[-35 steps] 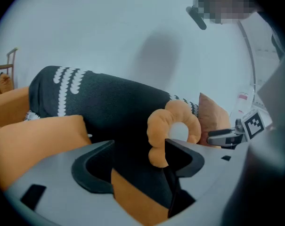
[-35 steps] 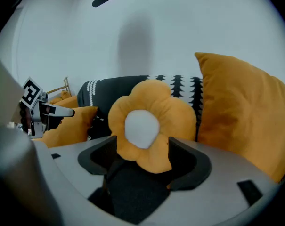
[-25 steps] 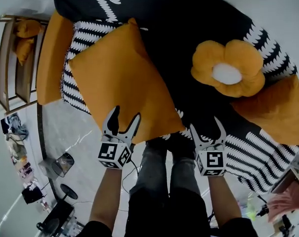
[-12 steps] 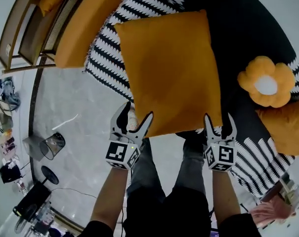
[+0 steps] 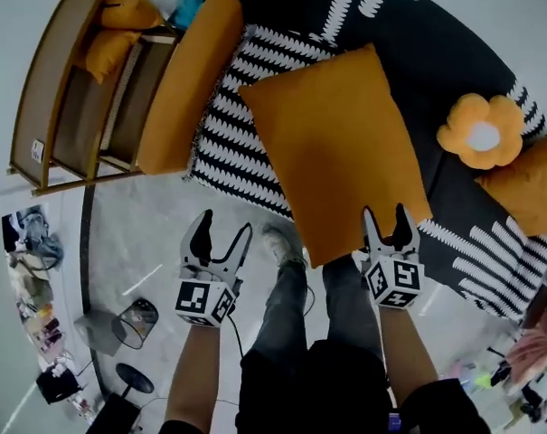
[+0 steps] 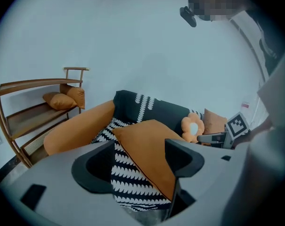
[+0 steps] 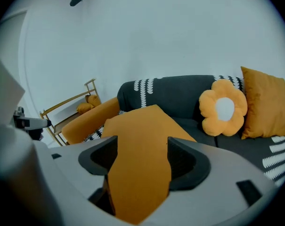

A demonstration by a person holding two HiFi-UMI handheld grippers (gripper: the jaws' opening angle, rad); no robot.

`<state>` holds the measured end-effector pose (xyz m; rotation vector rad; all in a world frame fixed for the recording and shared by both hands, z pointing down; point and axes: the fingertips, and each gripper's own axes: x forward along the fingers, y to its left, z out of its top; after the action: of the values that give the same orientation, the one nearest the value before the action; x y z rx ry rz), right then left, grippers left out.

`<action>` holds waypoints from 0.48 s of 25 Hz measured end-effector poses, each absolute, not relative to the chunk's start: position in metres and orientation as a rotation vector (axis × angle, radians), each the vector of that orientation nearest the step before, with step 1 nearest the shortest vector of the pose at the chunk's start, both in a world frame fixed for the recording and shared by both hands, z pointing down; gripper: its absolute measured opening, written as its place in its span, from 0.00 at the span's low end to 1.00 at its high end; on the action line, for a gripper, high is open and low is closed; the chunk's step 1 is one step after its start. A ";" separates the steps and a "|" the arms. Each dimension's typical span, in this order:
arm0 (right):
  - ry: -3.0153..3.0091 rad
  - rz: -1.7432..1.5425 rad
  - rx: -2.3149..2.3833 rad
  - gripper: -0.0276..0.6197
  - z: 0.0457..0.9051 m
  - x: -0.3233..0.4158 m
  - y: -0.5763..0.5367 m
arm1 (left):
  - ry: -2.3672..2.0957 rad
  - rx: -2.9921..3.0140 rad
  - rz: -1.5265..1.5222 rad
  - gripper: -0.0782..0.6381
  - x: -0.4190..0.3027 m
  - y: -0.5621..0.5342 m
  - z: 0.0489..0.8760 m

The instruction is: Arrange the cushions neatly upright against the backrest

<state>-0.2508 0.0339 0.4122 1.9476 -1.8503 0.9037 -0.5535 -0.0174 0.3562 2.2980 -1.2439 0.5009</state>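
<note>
Sliding off the cushion [image 5: 336, 143], the left hand-held gripper [image 5: 222, 229] now gapes over the floor [image 5: 137, 242] while the right hand-held gripper [image 5: 385, 217] straddles its corner wide, so it still lies flat.

A wooden rack [image 5: 70, 116] stands on glossy grey floor [image 5: 119, 233] against a pale wall [image 6: 142, 41].

A living-room setting: a dark sofa [image 5: 436, 52] with orange cushions [image 5: 332, 147] and a wooden rack [image 5: 51, 107] beside it.
</note>
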 end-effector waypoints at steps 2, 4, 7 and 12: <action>-1.795 0.947 1.996 0.57 0.423 -0.244 0.049 | -1.201 2.324 0.532 0.59 -0.547 -0.024 0.361; -1.729 1.005 2.036 0.57 0.438 -0.234 0.062 | -1.156 2.348 0.565 0.59 -0.533 -0.035 0.367; -1.637 1.073 2.111 0.57 0.448 -0.218 0.074 | -1.071 2.376 0.582 0.59 -0.505 -0.054 0.371; -1.518 1.230 2.232 0.57 0.449 -0.196 0.085 | -0.953 2.436 0.659 0.59 -0.455 -0.086 0.370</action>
<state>-0.1962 0.0849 0.4492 2.2317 -1.5175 1.2302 -0.4551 -0.0863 0.3700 2.4361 -0.9525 0.6589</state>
